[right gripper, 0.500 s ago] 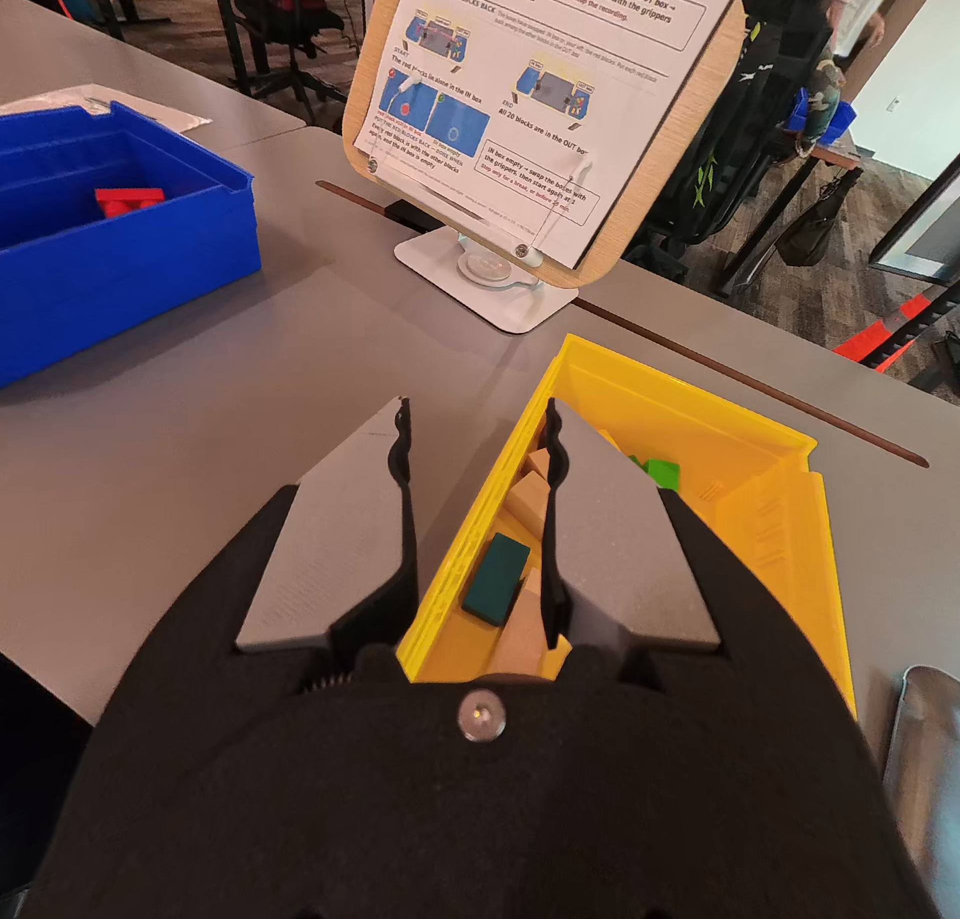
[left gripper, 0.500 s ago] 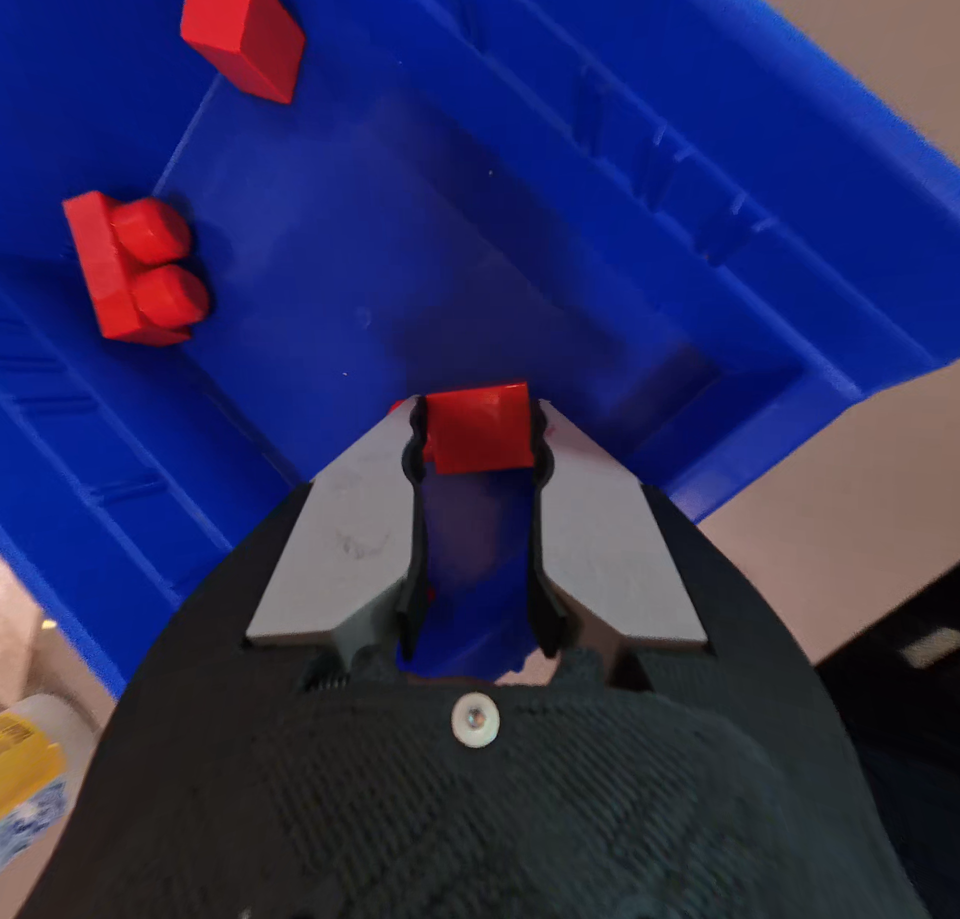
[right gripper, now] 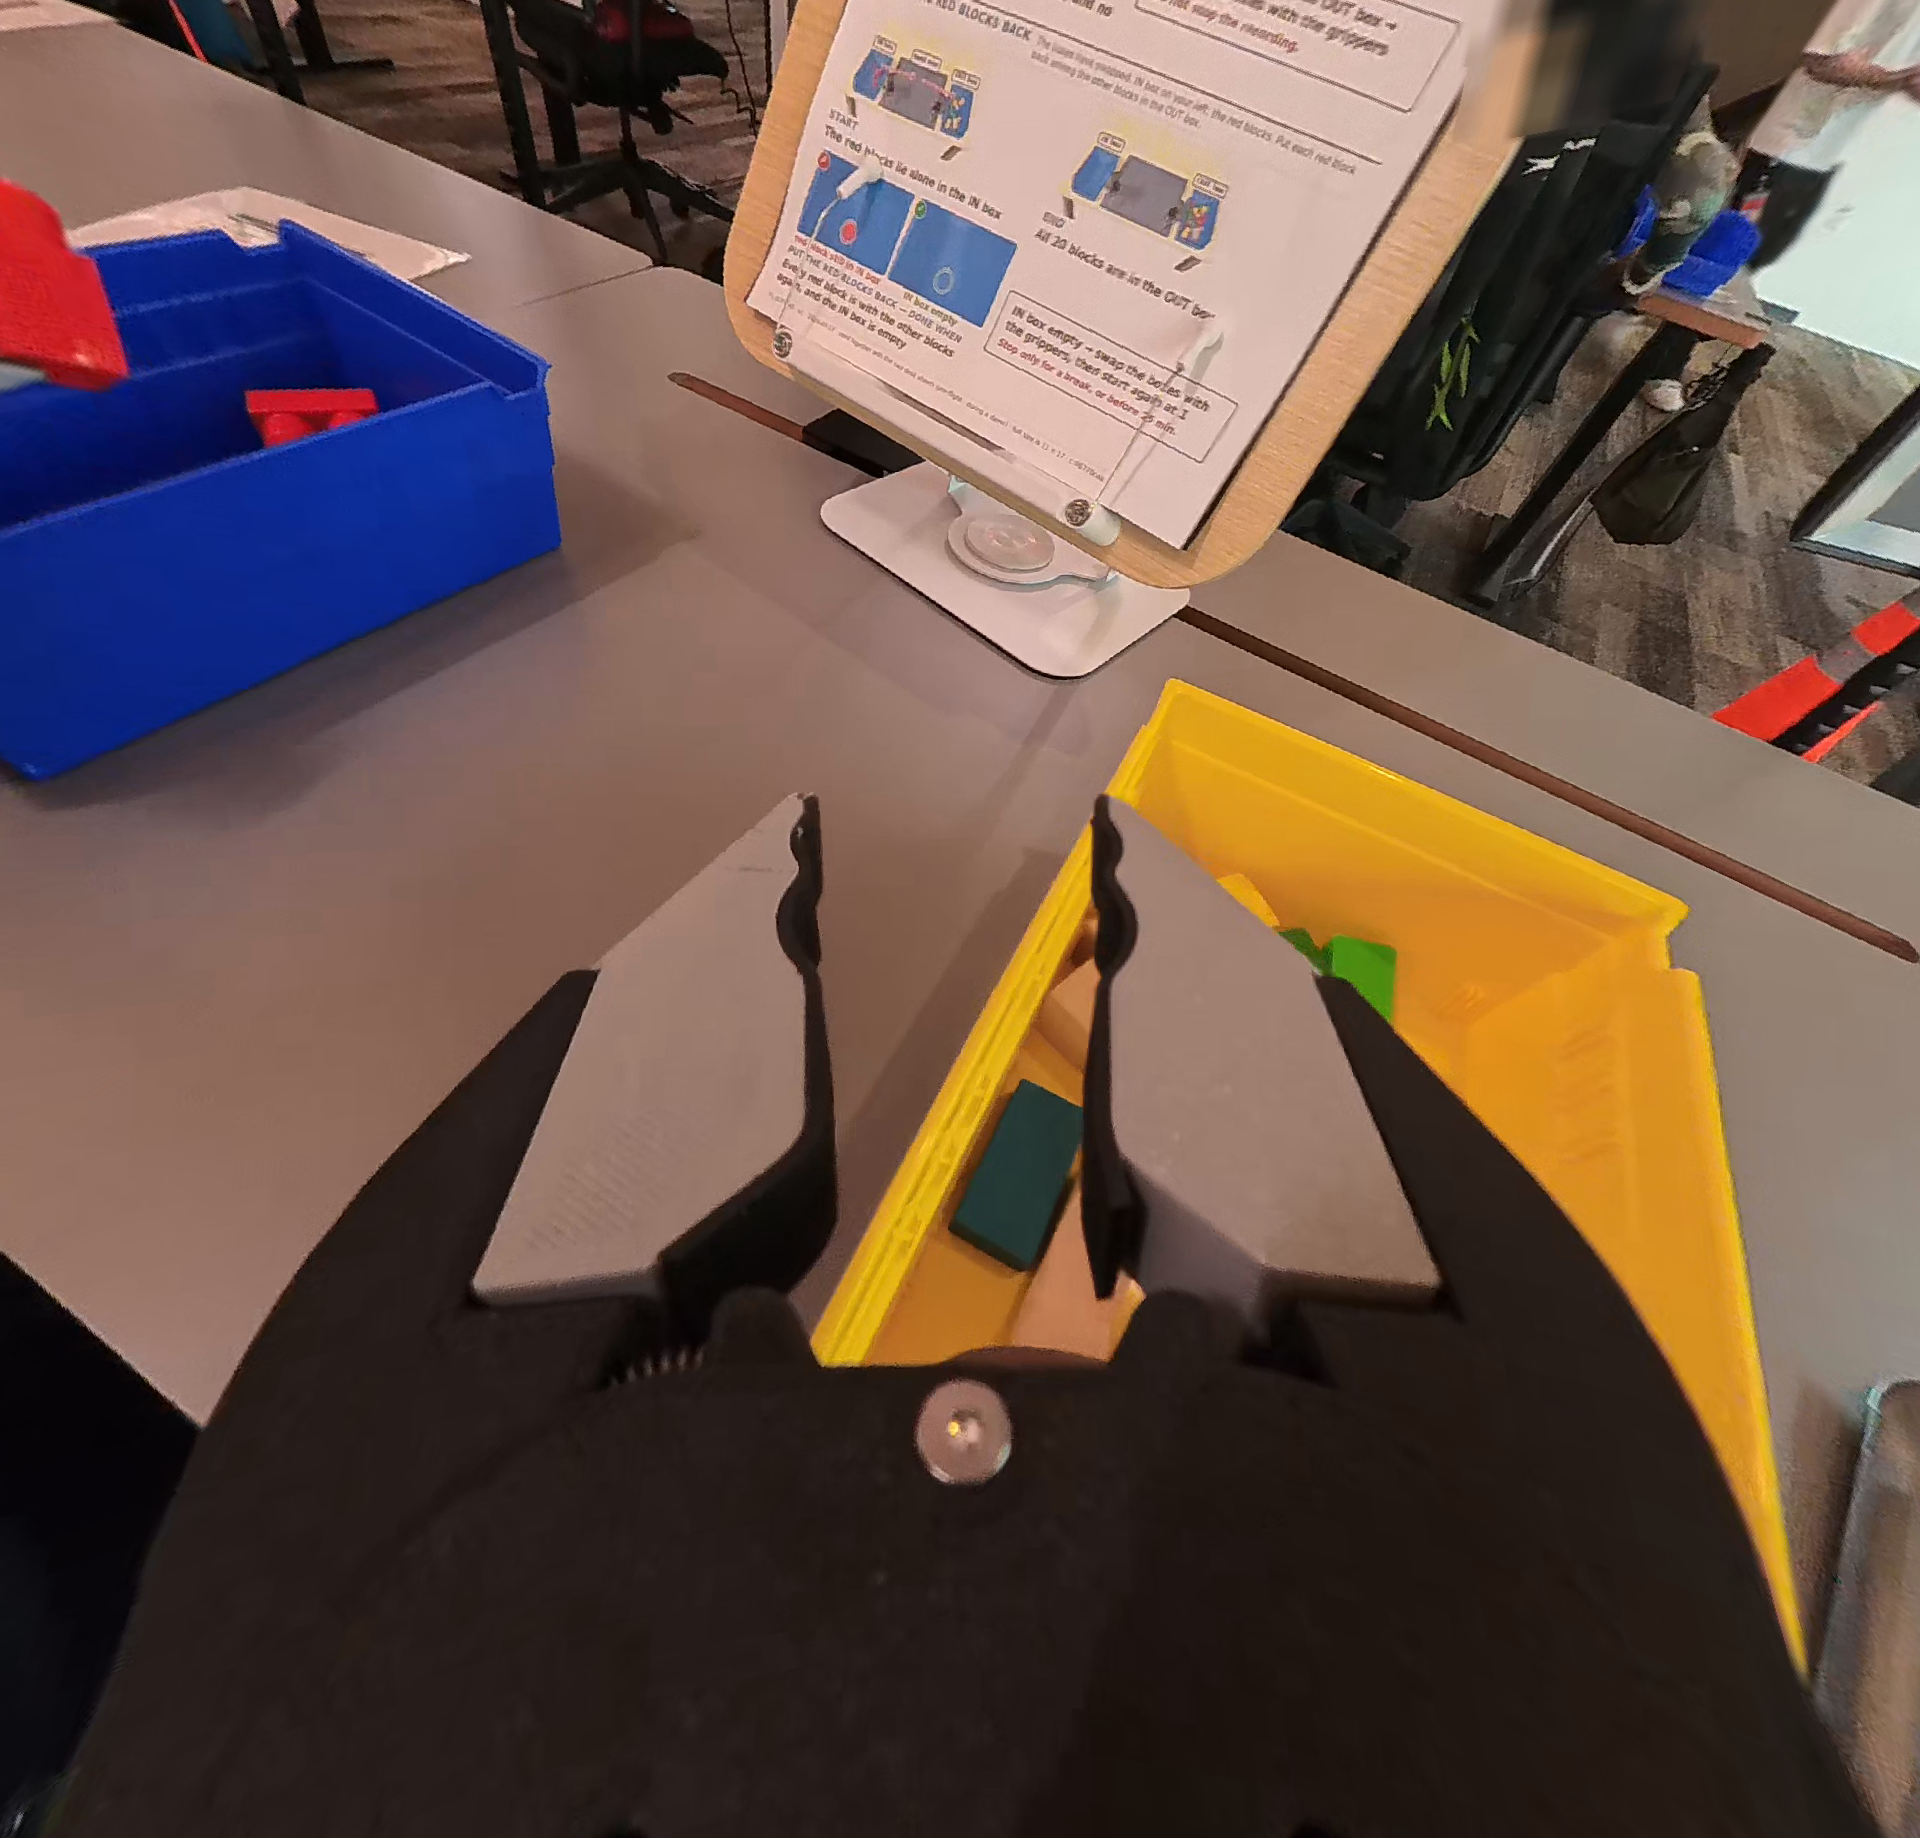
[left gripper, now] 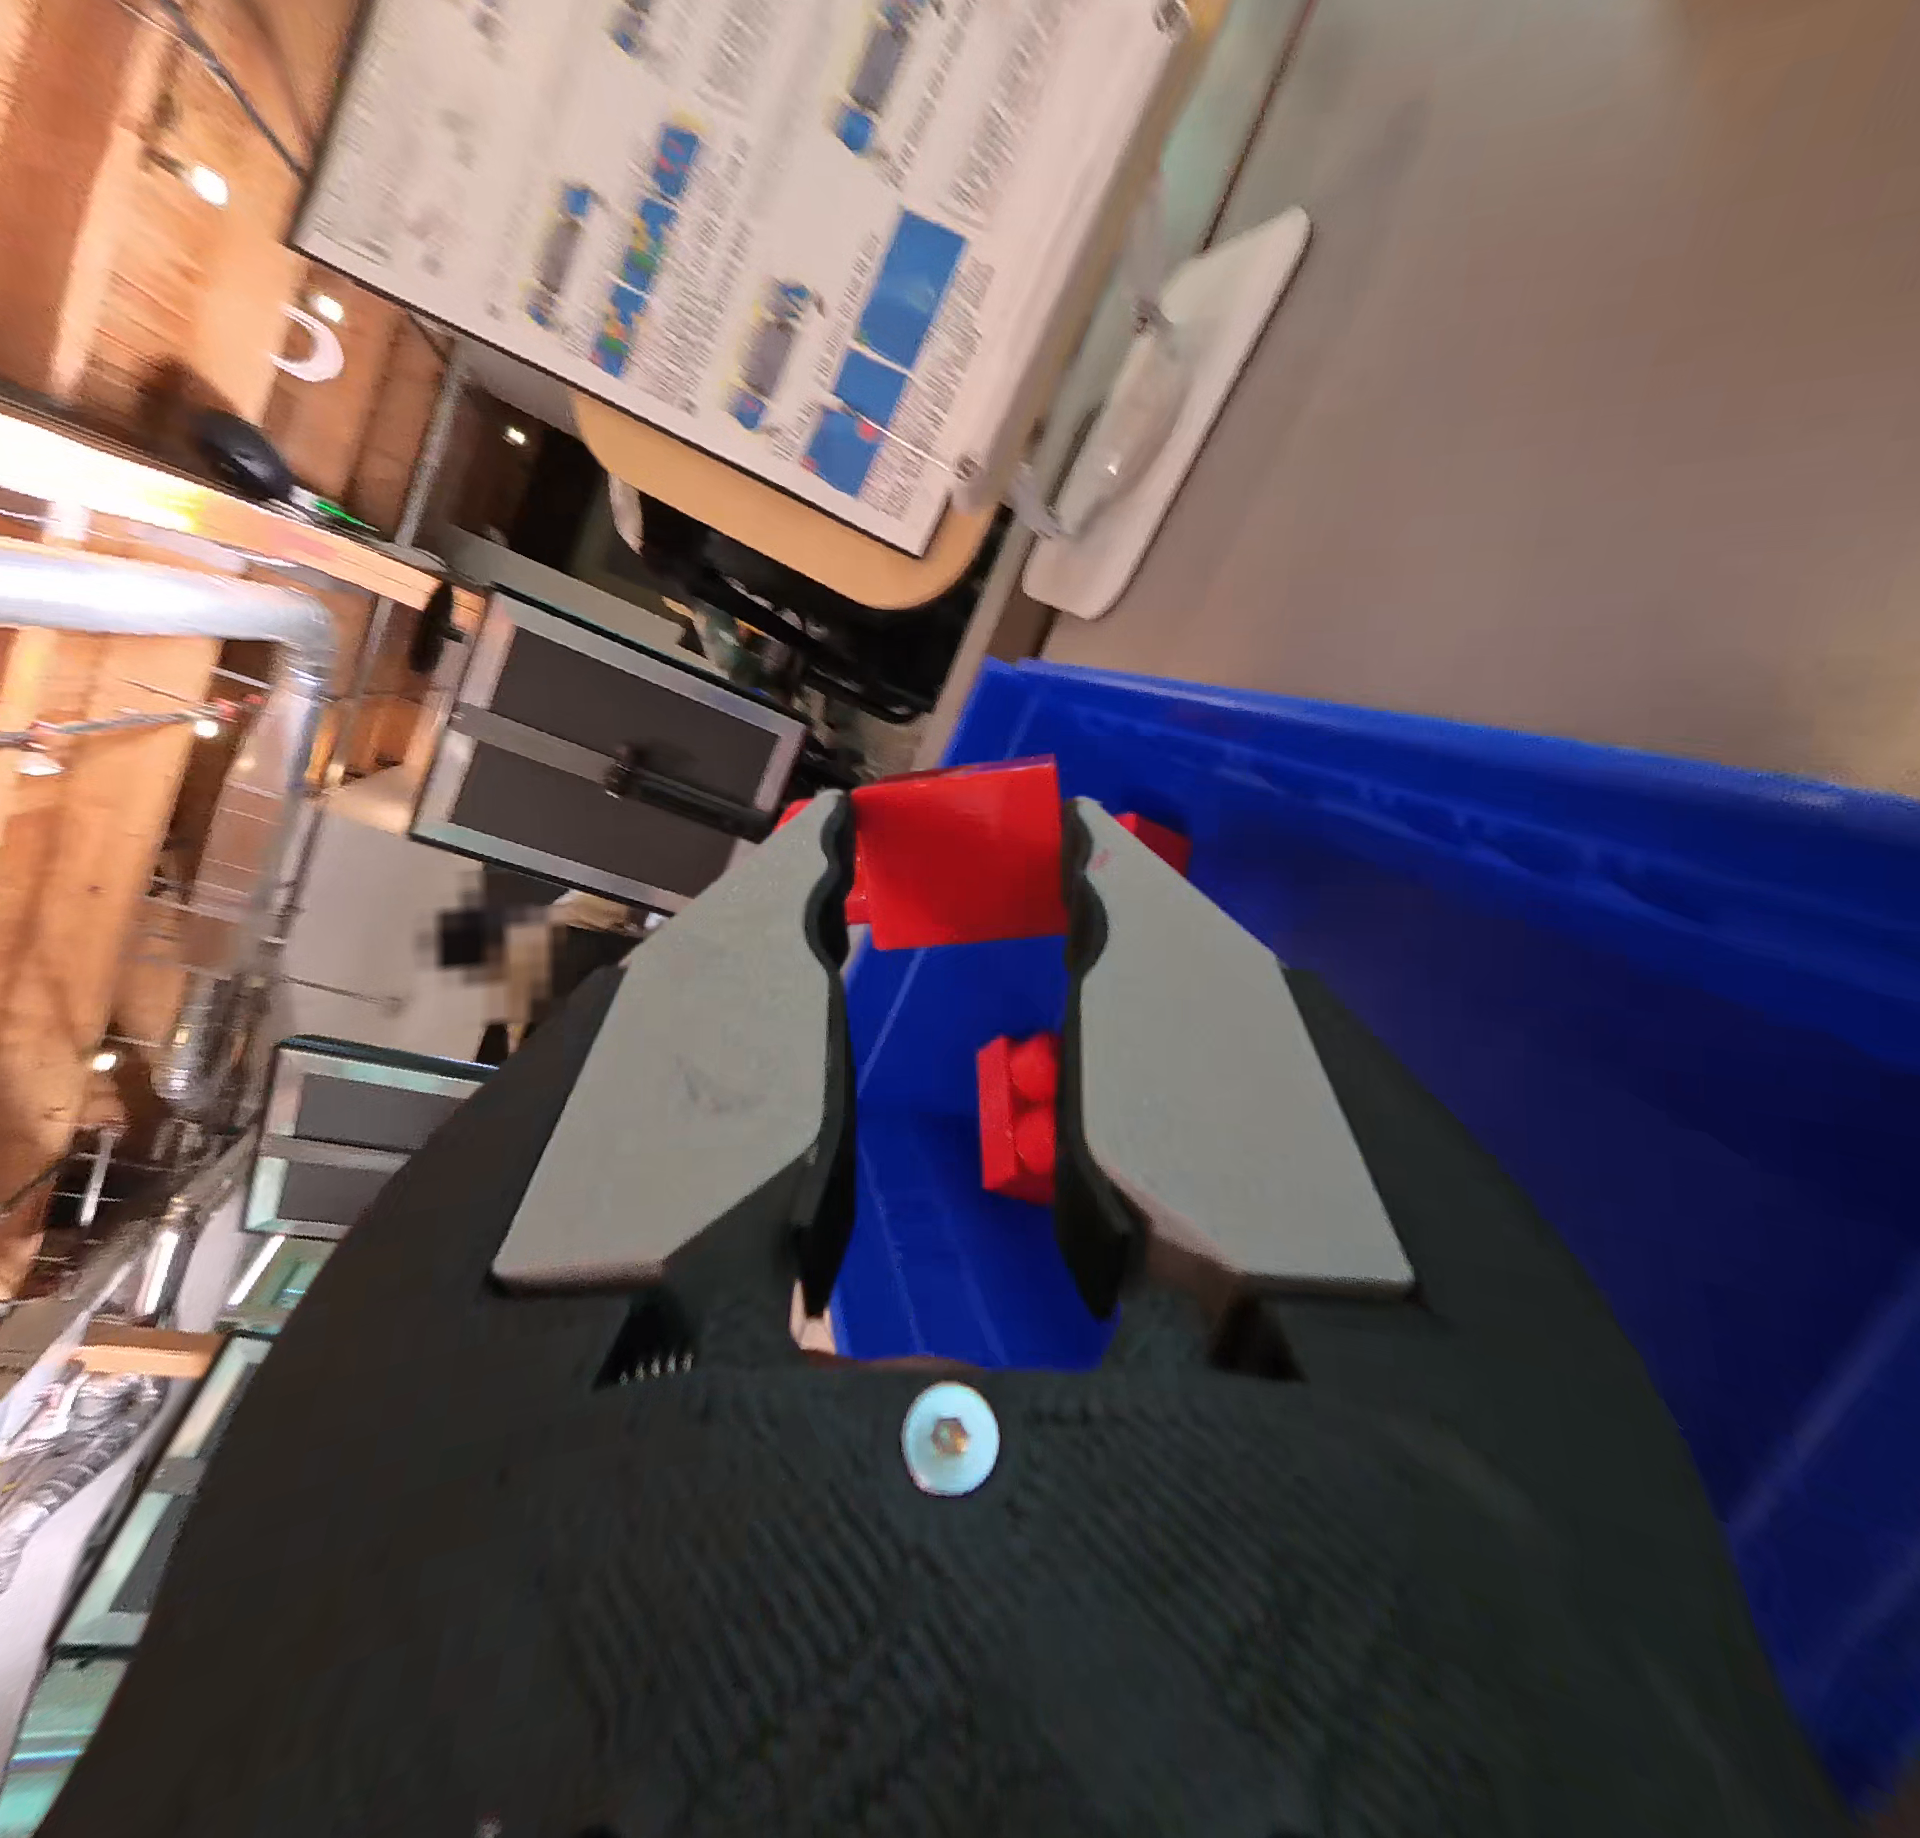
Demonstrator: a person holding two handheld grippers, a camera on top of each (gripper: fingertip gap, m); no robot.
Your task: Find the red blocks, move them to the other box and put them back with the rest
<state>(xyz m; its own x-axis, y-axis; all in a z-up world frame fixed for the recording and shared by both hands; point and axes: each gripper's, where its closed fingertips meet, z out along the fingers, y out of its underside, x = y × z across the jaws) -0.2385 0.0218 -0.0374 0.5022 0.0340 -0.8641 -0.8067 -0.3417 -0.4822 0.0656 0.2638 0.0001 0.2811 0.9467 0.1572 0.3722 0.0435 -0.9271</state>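
Note:
My left gripper (left gripper: 958, 858) is shut on a red block (left gripper: 961, 853) and holds it up over the blue box (left gripper: 1558, 957), with the view tilted sideways. A red studded block (left gripper: 1013, 1128) lies on the box floor below, and another red block (left gripper: 1158, 838) shows beyond the right finger. In the right wrist view the held red block (right gripper: 47, 297) shows at the far left above the blue box (right gripper: 260, 583), which holds a red studded block (right gripper: 310, 412). My right gripper (right gripper: 951, 853) is open and empty above the left wall of the yellow box (right gripper: 1403, 853).
The yellow box holds a dark green block (right gripper: 1018, 1191), a light green block (right gripper: 1356, 967) and wooden blocks (right gripper: 1070, 1009). An instruction sheet on a wooden stand (right gripper: 1091, 261) stands at the table's back. A metal tray edge (right gripper: 1881, 1580) lies at the far right.
My left gripper has lifted the red block off the box floor and swung from looking down into the box to looking sideways across it. The right gripper has barely moved.

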